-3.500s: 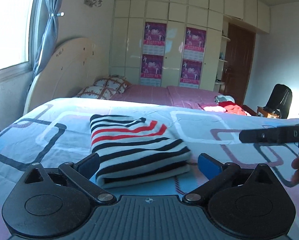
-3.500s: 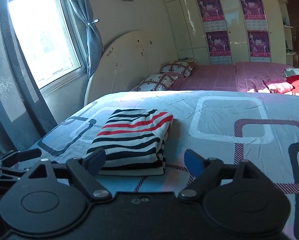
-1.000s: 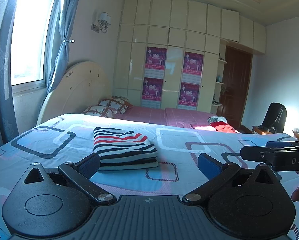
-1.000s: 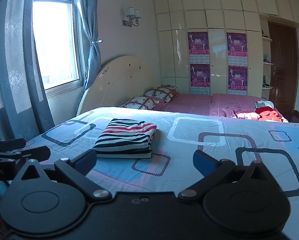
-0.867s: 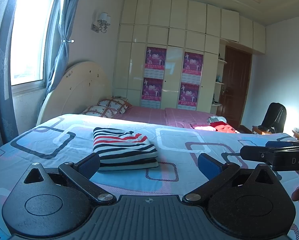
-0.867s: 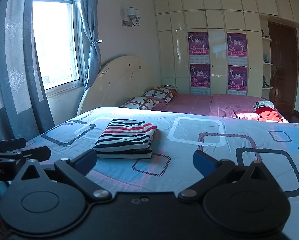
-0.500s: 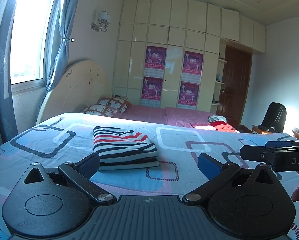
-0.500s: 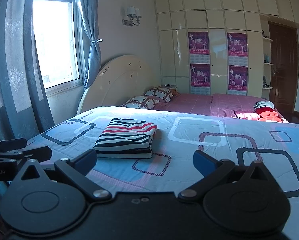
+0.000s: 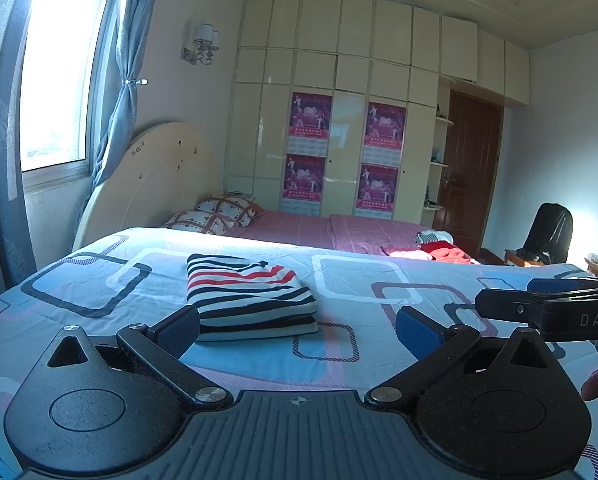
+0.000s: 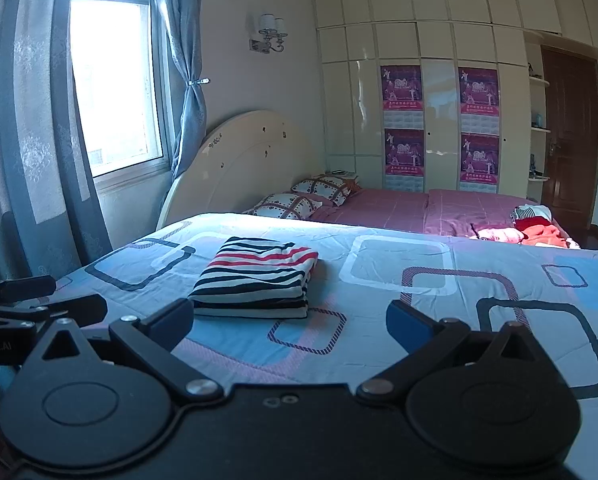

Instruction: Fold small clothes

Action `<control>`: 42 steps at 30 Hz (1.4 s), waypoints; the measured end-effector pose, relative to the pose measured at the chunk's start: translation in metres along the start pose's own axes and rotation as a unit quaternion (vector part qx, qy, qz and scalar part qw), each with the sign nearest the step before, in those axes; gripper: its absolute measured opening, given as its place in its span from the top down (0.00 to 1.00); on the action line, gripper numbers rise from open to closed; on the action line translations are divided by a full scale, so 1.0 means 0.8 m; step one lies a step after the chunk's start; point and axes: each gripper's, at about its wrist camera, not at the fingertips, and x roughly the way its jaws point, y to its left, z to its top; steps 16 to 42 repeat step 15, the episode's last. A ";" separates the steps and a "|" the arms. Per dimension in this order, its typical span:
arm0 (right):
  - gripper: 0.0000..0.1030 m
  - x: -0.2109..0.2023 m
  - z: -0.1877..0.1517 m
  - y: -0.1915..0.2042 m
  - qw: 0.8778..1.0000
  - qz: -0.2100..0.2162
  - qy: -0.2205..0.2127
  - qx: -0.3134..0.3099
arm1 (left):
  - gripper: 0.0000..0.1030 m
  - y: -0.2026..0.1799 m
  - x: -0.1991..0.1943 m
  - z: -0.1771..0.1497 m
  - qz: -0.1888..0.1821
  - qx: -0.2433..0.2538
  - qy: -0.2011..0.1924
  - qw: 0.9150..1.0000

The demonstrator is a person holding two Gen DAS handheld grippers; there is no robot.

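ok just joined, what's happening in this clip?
A person holds two handheld grippers over a bed. The striped garment lies folded in a neat rectangle on the patterned quilt, touched by neither. The left gripper and the right gripper are both open and empty, hovering short of it. More clothes sit in a pile on the far pink bed.

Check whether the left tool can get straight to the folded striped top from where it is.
Probably yes. The left tool is open and empty, the striped top lies just ahead on the bedspread, nothing between them.
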 end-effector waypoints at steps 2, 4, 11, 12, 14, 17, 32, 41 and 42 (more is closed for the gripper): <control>0.01 0.000 0.000 0.000 1.000 0.001 0.000 0.000 | 0.00 0.001 0.001 -0.001 0.000 0.000 0.000 1.000; 0.01 0.000 0.000 0.001 1.000 0.000 0.001 -0.001 | 0.00 0.001 0.001 -0.001 0.001 0.000 0.000 1.000; 0.01 0.001 0.001 0.001 1.000 0.001 -0.001 -0.004 | 0.00 -0.001 0.003 -0.005 0.005 0.011 -0.008 1.000; 0.01 0.001 0.001 0.001 1.000 0.001 -0.001 -0.004 | 0.01 -0.001 0.003 -0.005 0.006 0.013 -0.010 1.000; 0.01 0.001 0.001 0.001 1.000 0.001 -0.001 -0.004 | 0.01 -0.002 0.003 -0.005 0.008 0.015 -0.010 1.000; 0.01 0.001 0.001 0.002 1.000 0.001 -0.001 -0.004 | 0.01 -0.002 0.002 -0.005 0.006 0.014 -0.009 1.000; 0.01 0.001 0.001 0.002 1.000 0.001 -0.001 -0.004 | 0.01 -0.002 0.002 -0.005 0.006 0.014 -0.009 1.000; 0.01 0.001 0.001 0.002 1.000 0.001 -0.001 -0.004 | 0.01 -0.002 0.002 -0.005 0.006 0.014 -0.009 1.000; 0.01 0.001 0.001 0.002 1.000 0.001 -0.001 -0.004 | 0.01 -0.002 0.002 -0.005 0.006 0.014 -0.009 1.000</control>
